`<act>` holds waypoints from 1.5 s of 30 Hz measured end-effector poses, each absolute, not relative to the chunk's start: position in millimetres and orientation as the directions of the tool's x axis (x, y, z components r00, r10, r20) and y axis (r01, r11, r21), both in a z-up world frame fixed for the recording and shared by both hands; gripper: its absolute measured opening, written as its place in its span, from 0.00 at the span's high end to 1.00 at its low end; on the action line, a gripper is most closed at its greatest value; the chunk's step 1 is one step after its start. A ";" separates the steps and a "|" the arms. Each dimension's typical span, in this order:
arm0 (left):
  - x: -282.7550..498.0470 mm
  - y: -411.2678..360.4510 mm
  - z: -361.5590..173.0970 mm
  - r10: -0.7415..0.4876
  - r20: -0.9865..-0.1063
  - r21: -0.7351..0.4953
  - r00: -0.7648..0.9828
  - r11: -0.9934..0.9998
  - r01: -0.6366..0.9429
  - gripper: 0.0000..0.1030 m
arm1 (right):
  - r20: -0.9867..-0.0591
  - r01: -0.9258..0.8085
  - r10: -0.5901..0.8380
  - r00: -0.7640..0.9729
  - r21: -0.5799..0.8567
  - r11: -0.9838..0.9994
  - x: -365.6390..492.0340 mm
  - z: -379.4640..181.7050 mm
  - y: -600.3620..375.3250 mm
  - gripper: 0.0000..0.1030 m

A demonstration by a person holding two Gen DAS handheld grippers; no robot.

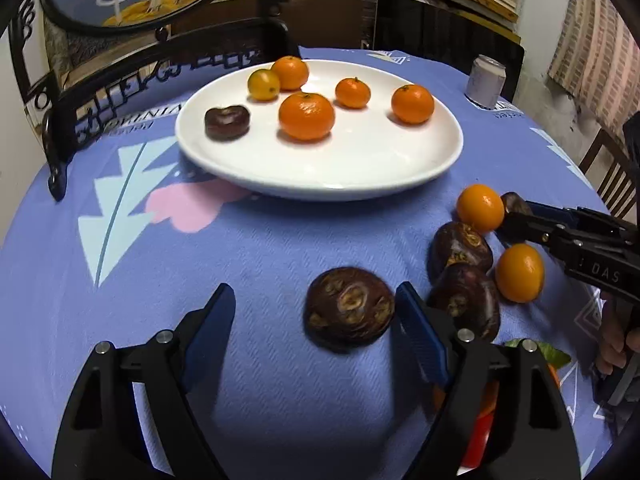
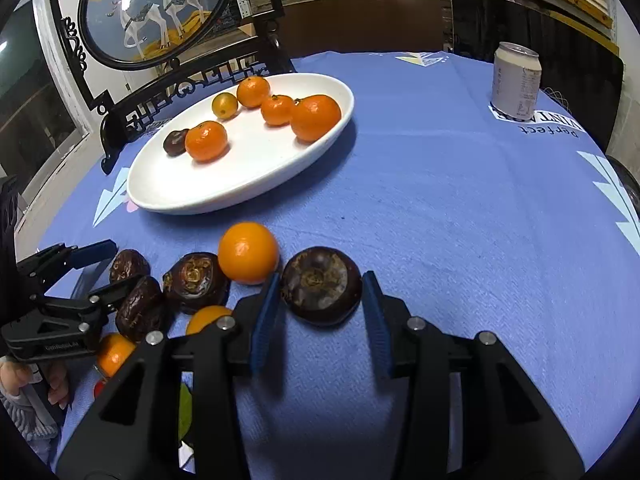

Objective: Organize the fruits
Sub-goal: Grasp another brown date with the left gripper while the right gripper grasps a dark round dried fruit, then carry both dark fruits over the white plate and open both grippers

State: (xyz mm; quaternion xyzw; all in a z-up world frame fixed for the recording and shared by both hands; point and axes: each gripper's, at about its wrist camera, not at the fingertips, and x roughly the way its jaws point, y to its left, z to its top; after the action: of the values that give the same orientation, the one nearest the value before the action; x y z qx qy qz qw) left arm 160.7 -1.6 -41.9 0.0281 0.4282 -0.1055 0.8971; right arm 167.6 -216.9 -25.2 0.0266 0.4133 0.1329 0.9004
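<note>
A white plate (image 1: pixel 320 176) holds several oranges and one dark brown fruit (image 1: pixel 227 121); it also shows in the right wrist view (image 2: pixel 192 196). My left gripper (image 1: pixel 316 312) is open, with a dark brown fruit (image 1: pixel 350 312) between its fingers, close to the right finger. My right gripper (image 2: pixel 320 292) is open around another dark brown fruit (image 2: pixel 321 291), jaws close on both sides. An orange (image 2: pixel 248 258) lies just left of it. More dark fruits (image 1: pixel 460 252) and oranges (image 1: pixel 520 267) lie on the cloth between the grippers.
A blue patterned cloth (image 1: pixel 260 248) covers the table. A drink can (image 2: pixel 517 80) stands at the far right. A black carved frame with a round picture (image 2: pixel 156 8) stands behind the plate. A leaf and red item (image 1: pixel 480 436) lie at the near edge.
</note>
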 end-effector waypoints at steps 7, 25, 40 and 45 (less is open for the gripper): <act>152.0 -1.3 -40.8 -0.179 -0.760 -0.032 0.625 0.971 0.239 0.43 | -0.734 -0.222 0.250 0.632 0.138 0.965 163.5 -25.9 -216.3 0.58; 142.4 13.7 -19.9 -0.191 -0.707 -0.060 0.681 0.975 0.212 0.59 | -0.721 -0.212 0.261 0.642 0.161 0.964 150.7 -19.8 -225.6 0.58; 185.2 10.1 37.7 -0.176 -0.642 -0.064 0.746 0.982 0.177 0.59 | -0.590 -0.300 0.359 0.724 0.200 0.933 160.8 64.6 -194.6 0.59; 222.1 7.3 26.2 -0.182 -0.668 -0.100 0.722 0.983 0.156 0.59 | -0.610 -0.308 0.380 0.696 0.224 0.925 203.5 56.6 -172.3 0.59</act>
State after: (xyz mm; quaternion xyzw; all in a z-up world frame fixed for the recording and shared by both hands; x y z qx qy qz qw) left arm 222.1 7.3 26.2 -0.0183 0.3617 -0.0911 0.9276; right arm 203.5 -172.3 56.6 0.0525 0.3422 0.1869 0.9194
